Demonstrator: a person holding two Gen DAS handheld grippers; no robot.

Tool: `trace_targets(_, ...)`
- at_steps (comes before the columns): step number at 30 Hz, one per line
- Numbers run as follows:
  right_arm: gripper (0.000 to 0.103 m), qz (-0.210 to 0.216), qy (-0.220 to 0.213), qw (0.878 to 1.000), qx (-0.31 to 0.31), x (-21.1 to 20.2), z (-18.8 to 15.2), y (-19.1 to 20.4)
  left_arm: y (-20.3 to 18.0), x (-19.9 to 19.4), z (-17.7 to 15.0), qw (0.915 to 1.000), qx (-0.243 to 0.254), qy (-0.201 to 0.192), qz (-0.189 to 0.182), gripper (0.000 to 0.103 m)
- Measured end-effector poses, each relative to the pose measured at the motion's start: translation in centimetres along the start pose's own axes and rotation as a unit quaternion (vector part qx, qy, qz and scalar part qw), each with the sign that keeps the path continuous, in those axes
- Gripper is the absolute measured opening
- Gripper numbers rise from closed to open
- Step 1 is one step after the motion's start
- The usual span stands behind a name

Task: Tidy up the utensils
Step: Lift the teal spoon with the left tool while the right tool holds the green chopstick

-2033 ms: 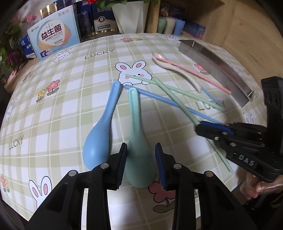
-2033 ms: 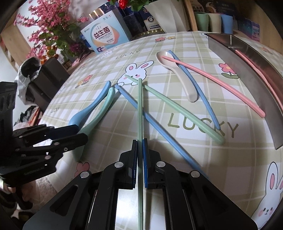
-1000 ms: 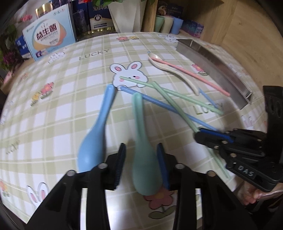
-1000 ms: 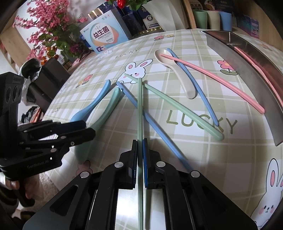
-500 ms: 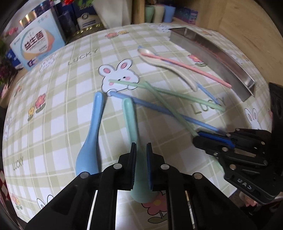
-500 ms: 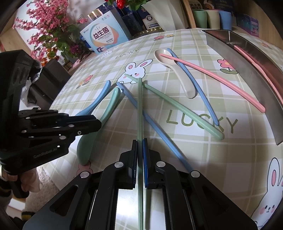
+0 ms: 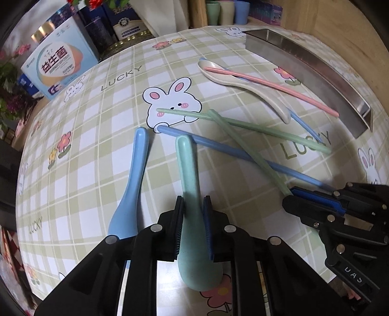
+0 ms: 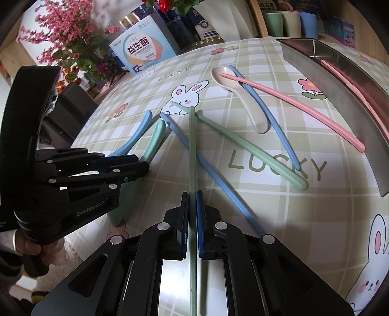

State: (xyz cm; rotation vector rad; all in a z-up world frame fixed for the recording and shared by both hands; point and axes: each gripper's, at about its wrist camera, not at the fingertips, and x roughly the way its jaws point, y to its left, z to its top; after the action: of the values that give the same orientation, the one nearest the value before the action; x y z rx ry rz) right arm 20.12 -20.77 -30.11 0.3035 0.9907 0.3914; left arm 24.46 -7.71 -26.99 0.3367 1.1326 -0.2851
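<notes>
My left gripper (image 7: 193, 227) is shut on a green spoon (image 7: 188, 179), its pads pressing the neck above the bowl. The spoon lies along the table, handle pointing away. A blue spoon (image 7: 132, 184) lies just left of it. My right gripper (image 8: 192, 216) is shut on a green chopstick (image 8: 192, 150) that points away over a blue chopstick (image 8: 211, 170) and a second green chopstick (image 8: 243, 145). Further off lie a cream spoon (image 8: 245, 97), a pink chopstick (image 8: 291, 102) and another blue chopstick (image 8: 267, 114).
A long steel tray (image 8: 345, 80) along the right edge holds a pink chopstick (image 8: 352, 87). Boxes (image 7: 57, 65), cups (image 8: 289, 23) and a flower plant (image 8: 70, 43) stand at the table's back. The table's front edge is just below both grippers.
My left gripper closed from wide open onto the green spoon's neck and turned it slightly. My right gripper has kept its grip on the green chopstick without moving.
</notes>
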Motion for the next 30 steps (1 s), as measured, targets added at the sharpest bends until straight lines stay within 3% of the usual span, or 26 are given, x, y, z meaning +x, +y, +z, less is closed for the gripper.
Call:
trace_targets(5, 0.006, 0.005, 0.004, 1.0, 0.008, -0.1, 0.0, -0.2, 0.6, 0.0, -0.1, 0.9997, -0.015, -0.008, -0.017, 0.015)
trace_targets(8, 0.006, 0.005, 0.005, 1.0, 0.008, -0.3, -0.2, -0.2, 1.0, -0.9, -0.6, 0.9963, -0.044, -0.021, -0.071, 0.015)
trace_targets(14, 0.006, 0.002, 0.006, 1.0, 0.008, -0.3, -0.2, 0.0, 0.9, -2.7, -1.0, 0.9881, -0.069, -0.049, -0.129, 0.014)
trace_targets(18, 0.006, -0.002, 0.005, 1.0, 0.005, -0.4, -0.3, 0.0, 1.0, -3.2, -1.1, 0.9875, -0.078, -0.061, -0.123, 0.014)
trace_targets(22, 0.005, 0.002, -0.022, 1.0, 0.006, -1.4, 0.1, 0.1, 1.6, -4.3, -1.1, 0.9855, -0.091, -0.084, -0.117, 0.014)
trace_targets(30, 0.005, 0.005, -0.064, 0.998, -0.01, -3.3, 0.7, 0.5, 3.0, -6.3, -1.8, 0.9757, -0.141, -0.124, -0.113, 0.014)
